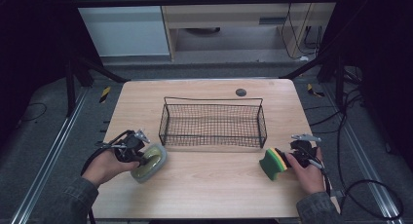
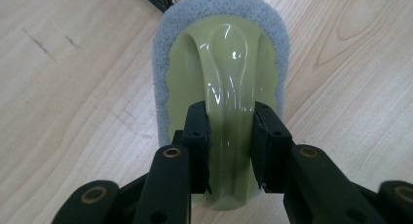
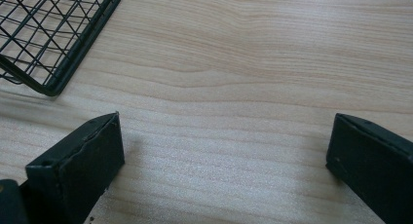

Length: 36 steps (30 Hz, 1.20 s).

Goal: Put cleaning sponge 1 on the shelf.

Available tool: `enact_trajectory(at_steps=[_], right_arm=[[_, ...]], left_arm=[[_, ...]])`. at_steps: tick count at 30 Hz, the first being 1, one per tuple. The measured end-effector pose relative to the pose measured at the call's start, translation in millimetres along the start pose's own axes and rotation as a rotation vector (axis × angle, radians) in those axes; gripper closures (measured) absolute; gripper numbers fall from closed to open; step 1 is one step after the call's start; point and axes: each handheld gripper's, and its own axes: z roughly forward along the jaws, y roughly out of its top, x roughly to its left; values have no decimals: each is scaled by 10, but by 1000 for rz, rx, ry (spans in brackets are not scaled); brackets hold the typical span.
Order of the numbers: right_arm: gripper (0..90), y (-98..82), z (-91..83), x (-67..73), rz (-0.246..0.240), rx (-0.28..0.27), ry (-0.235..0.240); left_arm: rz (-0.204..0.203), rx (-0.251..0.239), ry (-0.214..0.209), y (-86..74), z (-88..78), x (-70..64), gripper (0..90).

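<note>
A pale green scrubber (image 1: 150,163) with a grey pad lies tilted on the wooden table (image 1: 209,195) at the front left, just off the basket's near left corner. My left gripper (image 1: 140,158) is shut on its glossy handle; in the left gripper view the jaws of the left gripper (image 2: 229,118) pinch the scrubber's (image 2: 221,63) handle from both sides. At the front right, a green and yellow sponge (image 1: 270,165) sits at the tip of my right gripper (image 1: 281,161). In the right gripper view the right gripper (image 3: 226,136) stands wide, with the sponge's pale grainy face (image 3: 224,180) spanning between its jaws.
A black wire basket (image 1: 213,98) stands in the middle of the table, with nothing in it; its corner (image 3: 48,48) shows in the right gripper view. A small dark round disc (image 1: 240,92) lies behind it. Cables trail on the floor at the right.
</note>
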Motion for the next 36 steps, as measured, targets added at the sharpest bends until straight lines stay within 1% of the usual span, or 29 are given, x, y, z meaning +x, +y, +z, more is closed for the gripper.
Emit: enact_trajectory(at_steps=[5, 7, 9, 10, 14, 15, 17, 20, 26, 29, 35, 36], right_arm=[[6, 0, 0, 0, 0, 0, 0], [5, 0, 0, 0, 0, 0, -1], [5, 2, 2, 3, 0, -1, -5], [5, 2, 3, 9, 5, -1, -7], [5, 2, 4, 11, 7, -1, -9], [5, 2, 4, 11, 7, -1, -10], [5, 2, 4, 11, 7, -1, -10], [6, 0, 1, 14, 10, 0, -11], [5, -8, -8, 21, 13, -1, -10], [5, -9, -9, 21, 12, -1, -10], [5, -13, -13, 19, 5, 1, -10], [5, -13, -13, 19, 6, 1, -10]], left_arm=[[47, -49, 39, -41, -117, -48, 704], [75, -76, 60, -56, -151, -52, 704], [96, -84, 78, -67, -169, -39, 704], [100, -86, 87, -72, -178, -32, 704], [124, -102, 95, -89, -203, -12, 704], [135, -107, 107, -87, -212, -7, 704], [135, -121, 120, -86, -223, 0, 704], [129, -157, 133, -87, -265, 4, 704], [140, -184, 172, -67, -408, -7, 704], [148, -184, 185, -49, -482, -7, 704], [182, -173, 222, 57, -662, 27, 704], [187, -182, 230, 84, -692, 39, 704]])
